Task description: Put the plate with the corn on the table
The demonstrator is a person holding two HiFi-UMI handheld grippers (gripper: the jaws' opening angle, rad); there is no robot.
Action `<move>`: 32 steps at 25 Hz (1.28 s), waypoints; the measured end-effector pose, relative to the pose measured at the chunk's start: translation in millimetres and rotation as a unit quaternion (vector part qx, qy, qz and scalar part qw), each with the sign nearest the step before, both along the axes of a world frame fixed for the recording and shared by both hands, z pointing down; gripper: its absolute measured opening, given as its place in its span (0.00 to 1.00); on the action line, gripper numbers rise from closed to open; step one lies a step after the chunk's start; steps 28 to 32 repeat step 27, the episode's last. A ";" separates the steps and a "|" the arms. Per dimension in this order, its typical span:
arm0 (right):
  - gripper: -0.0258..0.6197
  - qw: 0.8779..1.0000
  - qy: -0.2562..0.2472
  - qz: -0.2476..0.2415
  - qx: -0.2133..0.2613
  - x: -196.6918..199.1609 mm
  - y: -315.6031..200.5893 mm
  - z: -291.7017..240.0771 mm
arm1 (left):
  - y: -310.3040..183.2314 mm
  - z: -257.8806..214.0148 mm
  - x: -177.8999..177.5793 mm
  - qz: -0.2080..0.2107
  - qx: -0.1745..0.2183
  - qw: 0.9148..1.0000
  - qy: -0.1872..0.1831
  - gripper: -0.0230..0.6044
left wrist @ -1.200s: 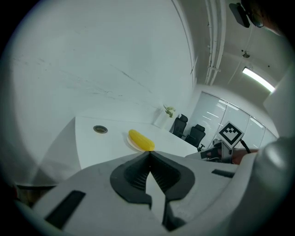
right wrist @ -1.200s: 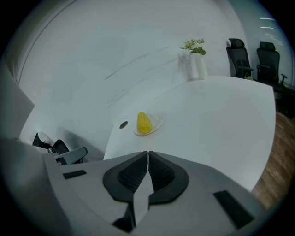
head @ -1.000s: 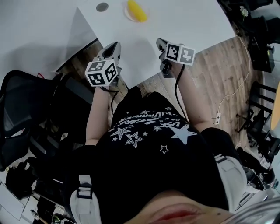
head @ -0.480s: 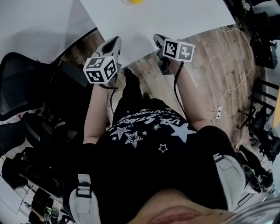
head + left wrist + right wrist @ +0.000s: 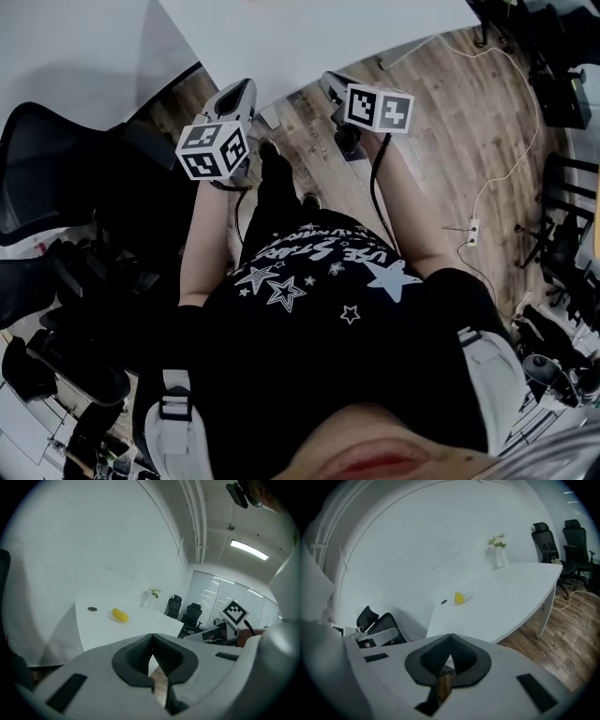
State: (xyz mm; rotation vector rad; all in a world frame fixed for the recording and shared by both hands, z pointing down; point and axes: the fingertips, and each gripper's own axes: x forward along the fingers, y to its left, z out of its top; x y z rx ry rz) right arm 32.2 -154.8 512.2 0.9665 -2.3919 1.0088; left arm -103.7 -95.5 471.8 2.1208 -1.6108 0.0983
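Observation:
A yellow corn cob (image 5: 120,615) lies on a small white plate (image 5: 114,618) on the white table (image 5: 140,620), far ahead of both grippers. The right gripper view shows the same corn (image 5: 459,597) and plate (image 5: 467,595) mid-table. The head view does not show the plate, only the table's near edge (image 5: 309,56). My left gripper (image 5: 246,86) and right gripper (image 5: 328,80) hover over the wooden floor just short of that edge. Both are shut with nothing between the jaws, as seen on the left gripper (image 5: 151,637) and right gripper (image 5: 450,637).
A small dark round disc (image 5: 92,608) sits on the table beside the plate. A vase with a plant (image 5: 498,555) stands at the far end. Black office chairs (image 5: 56,187) stand at my left, others (image 5: 576,545) beyond the table. A cable with a power strip (image 5: 472,226) crosses the floor at right.
The table has slid toward the top of the head view and the plate with corn has left its edge. Both grippers keep their places relative to me, still shut.

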 end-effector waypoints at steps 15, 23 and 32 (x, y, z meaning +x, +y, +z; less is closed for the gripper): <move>0.05 0.998 0.001 -0.048 0.037 47.5 97.0 -38.2 | 97.0 -36.6 59.3 -0.010 0.006 0.999 -0.036 0.05; 0.05 0.998 -0.005 -0.010 0.064 52.2 106.2 -44.7 | 115.9 -28.5 62.7 0.005 0.004 0.999 -0.042 0.05; 0.05 0.996 0.005 -0.005 0.086 41.6 116.9 -46.7 | 129.4 -27.7 52.6 0.009 0.003 0.999 -0.038 0.05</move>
